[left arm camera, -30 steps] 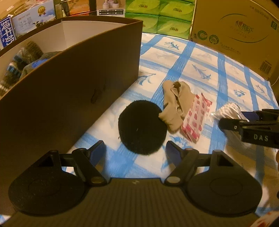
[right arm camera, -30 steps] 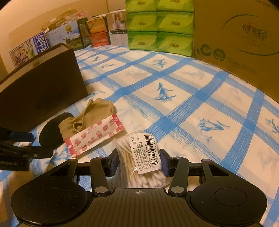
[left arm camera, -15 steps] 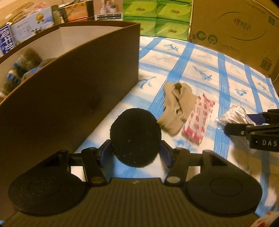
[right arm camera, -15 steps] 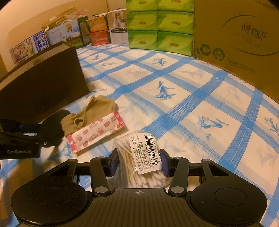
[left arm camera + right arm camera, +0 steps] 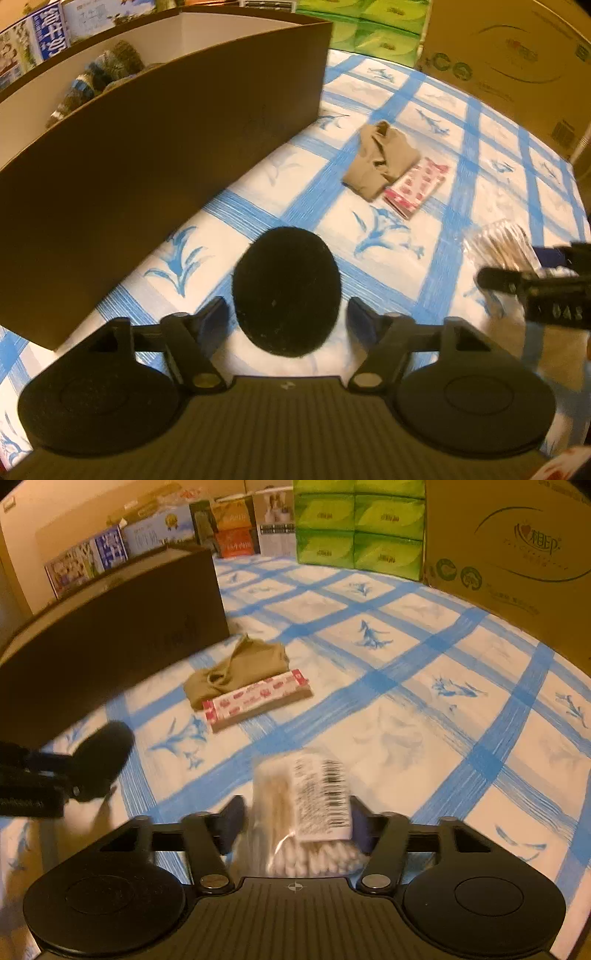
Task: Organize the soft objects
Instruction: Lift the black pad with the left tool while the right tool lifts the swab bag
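The work surface is a white cloth crossed by broad blue bands with small blue plant motifs in each square, lit in a warm yellow. Along its far edge stand green tissue packs, a row of printed cartons and, on the right, a large tan cardboard box. A long brown box with a white inside sits on the left of the cloth; a blue-and-grey knitted bundle lies inside it near the far end. The left gripper has a round black pad between its fingers; in the left wrist view a sliver of gap shows on each side of the pad, while the right wrist view shows the pad lifted clear of the cloth at the gripper's tip, so the fingers appear to be pinching it, though actual contact cannot be made out. The right gripper is clamped on a clear bag of cotton swabs with a barcode label, the bag blurred and raised above the cloth. Out on the open cloth, near the brown box's end, lies a crumpled tan stocking, and touching its near side a flat red-and-white packet.
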{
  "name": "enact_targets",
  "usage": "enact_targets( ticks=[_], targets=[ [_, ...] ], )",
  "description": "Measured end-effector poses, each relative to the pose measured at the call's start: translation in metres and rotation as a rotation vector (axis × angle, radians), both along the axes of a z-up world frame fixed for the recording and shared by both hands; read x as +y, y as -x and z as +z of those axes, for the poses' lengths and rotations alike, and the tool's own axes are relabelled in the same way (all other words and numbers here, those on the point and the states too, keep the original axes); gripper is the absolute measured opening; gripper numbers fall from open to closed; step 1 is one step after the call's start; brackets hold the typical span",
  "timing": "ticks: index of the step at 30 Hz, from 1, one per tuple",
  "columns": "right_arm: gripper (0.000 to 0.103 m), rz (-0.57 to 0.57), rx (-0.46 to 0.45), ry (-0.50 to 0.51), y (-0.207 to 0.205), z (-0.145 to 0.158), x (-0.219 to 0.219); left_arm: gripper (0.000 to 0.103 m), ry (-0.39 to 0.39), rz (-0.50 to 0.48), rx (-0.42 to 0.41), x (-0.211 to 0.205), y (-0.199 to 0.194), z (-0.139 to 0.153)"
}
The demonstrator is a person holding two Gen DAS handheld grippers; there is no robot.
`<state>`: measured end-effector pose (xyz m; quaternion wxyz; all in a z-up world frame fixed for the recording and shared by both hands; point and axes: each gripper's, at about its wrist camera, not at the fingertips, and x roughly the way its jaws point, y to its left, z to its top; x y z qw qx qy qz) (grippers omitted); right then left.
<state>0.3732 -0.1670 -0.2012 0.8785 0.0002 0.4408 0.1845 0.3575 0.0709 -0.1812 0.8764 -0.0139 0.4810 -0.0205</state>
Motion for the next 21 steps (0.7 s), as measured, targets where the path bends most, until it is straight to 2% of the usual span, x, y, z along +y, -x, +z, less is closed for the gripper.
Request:
enact_targets(
  ticks=[7,10,13,17,21],
  targets=[
    [0.07,0.0,0.0,0.018,-0.001,0.001,0.001,0.073,-0.009,0.001,-0.007,-0.002,-0.016,-0.004],
    [0.07,-0.01,0.001,0.023,0.001,0.002,0.0,0.064,-0.033,-0.011,-0.015,-0.007,-0.018,-0.006],
    [0.069,-0.015,0.009,0.019,0.0,0.002,-0.001,0.062,-0.034,-0.01,-0.019,-0.009,-0.018,-0.006],
    [0.047,-0.018,0.012,0.042,-0.001,0.0,-0.001,0.061,-0.041,-0.01,-0.017,-0.011,-0.016,-0.005],
    [0.04,-0.016,0.017,0.033,0.0,0.001,-0.004,0.06,-0.045,-0.014,-0.01,-0.013,-0.014,-0.004]
  ],
)
